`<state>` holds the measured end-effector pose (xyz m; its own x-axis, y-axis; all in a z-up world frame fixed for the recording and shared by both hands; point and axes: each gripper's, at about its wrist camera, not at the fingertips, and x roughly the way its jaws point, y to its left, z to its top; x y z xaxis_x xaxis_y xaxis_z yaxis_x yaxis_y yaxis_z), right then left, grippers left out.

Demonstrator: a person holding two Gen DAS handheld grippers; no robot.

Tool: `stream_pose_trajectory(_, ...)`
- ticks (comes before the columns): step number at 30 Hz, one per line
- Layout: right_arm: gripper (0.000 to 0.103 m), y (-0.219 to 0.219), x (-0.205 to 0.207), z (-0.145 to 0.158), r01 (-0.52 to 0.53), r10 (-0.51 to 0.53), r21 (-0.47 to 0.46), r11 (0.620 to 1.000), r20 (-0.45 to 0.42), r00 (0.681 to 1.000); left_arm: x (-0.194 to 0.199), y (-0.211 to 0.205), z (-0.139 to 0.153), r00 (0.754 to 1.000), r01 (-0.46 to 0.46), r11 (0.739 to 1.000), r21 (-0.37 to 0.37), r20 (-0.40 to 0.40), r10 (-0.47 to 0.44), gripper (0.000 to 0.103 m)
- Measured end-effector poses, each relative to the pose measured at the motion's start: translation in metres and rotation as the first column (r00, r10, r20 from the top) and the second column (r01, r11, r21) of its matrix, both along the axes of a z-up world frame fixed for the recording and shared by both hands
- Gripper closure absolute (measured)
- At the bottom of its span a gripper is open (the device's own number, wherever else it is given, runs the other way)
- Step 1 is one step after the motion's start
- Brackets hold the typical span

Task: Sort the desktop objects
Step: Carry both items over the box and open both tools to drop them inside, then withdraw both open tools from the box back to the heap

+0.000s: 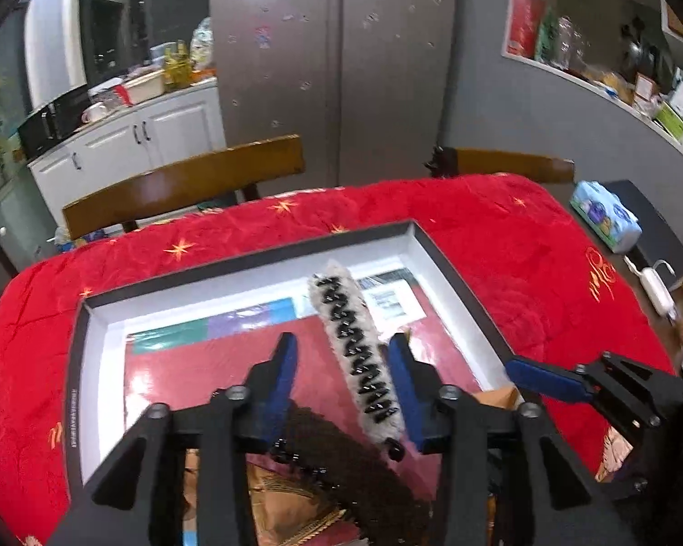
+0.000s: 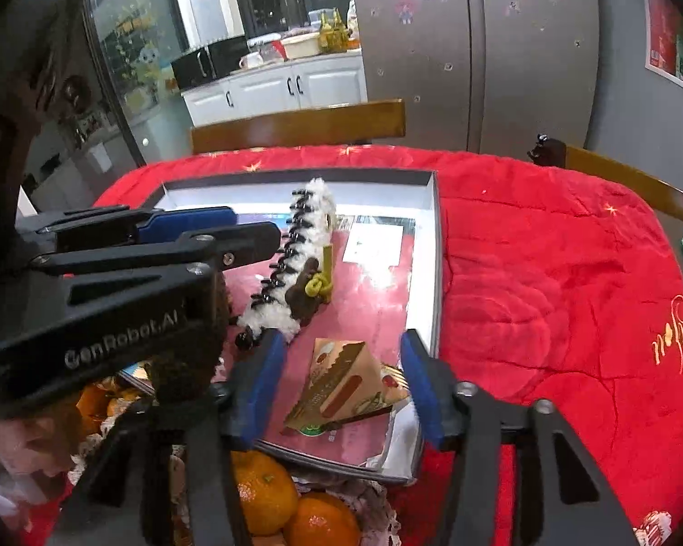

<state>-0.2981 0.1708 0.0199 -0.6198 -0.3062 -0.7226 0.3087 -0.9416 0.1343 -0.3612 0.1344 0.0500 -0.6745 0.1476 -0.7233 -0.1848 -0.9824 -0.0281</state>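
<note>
A white fuzzy hair clip (image 1: 355, 350) with black teeth lies in a shallow dark-rimmed box (image 1: 250, 273) on a glossy red book. My left gripper (image 1: 341, 346) hangs over it, open, with the clip between the fingers near the right one and no pad pressing it. In the right wrist view the clip (image 2: 296, 273) has a brown piece with a green knot (image 2: 312, 289) against it. My right gripper (image 2: 341, 341) stands open around a triangular brown paper packet (image 2: 346, 382) at the box's near corner, with gaps on both sides. A brown fuzzy item (image 1: 350, 459) sits below the left gripper.
The box (image 2: 296, 177) rests on a red quilted tablecloth (image 2: 546, 273). Several oranges (image 2: 264, 491) lie at the near edge. Wooden chair backs (image 1: 186, 182) stand behind the table. A tissue pack (image 1: 605, 218) and a white charger (image 1: 655, 286) are at the far right.
</note>
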Motion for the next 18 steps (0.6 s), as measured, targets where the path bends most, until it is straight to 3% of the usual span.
stream_pose_trajectory(2, 0.039, 0.000, 0.002, 0.003, -0.003, 0.003, -0.002, 1.000, -0.013, 1.000, 0.001, -0.002, 0.002, 1.000, -0.006, 1.000, 0.005, -0.011, 0.006, 0.058)
stream_pose_trajectory(5, 0.029, 0.001, 0.004, 0.007, -0.006, 0.005, -0.028, 1.000, -0.032, 0.999, 0.003, -0.001, 0.002, 1.000, -0.016, 1.000, -0.014, -0.009, 0.015, 0.034)
stream_pose_trajectory(7, 0.020, 0.004, 0.005, 0.010, 0.000, -0.002, -0.045, 0.999, -0.050, 0.999, 0.003, -0.001, 0.002, 0.999, -0.045, 0.998, -0.032, -0.003, 0.045, 0.013)
stream_pose_trajectory(9, 0.004, 0.006, 0.007, 0.013, 0.008, -0.011, -0.052, 0.999, -0.059, 0.998, 0.004, -0.001, 0.004, 0.999, -0.049, 0.999, -0.018, -0.012, 0.049, 0.002)
stream_pose_trajectory(13, 0.000, 0.008, 0.012, 0.024, 0.003, -0.009, -0.066, 0.998, -0.088, 0.996, 0.006, -0.003, 0.005, 1.000, -0.011, 0.998, 0.057, 0.015, 0.010, 0.000)
stream_pose_trajectory(18, 0.000, -0.001, 0.020, 0.036, -0.023, 0.020, -0.022, 0.999, -0.128, 0.992, 0.018, 0.000, 0.017, 0.999, -0.016, 1.000, 0.011, -0.041, 0.016, 0.000)
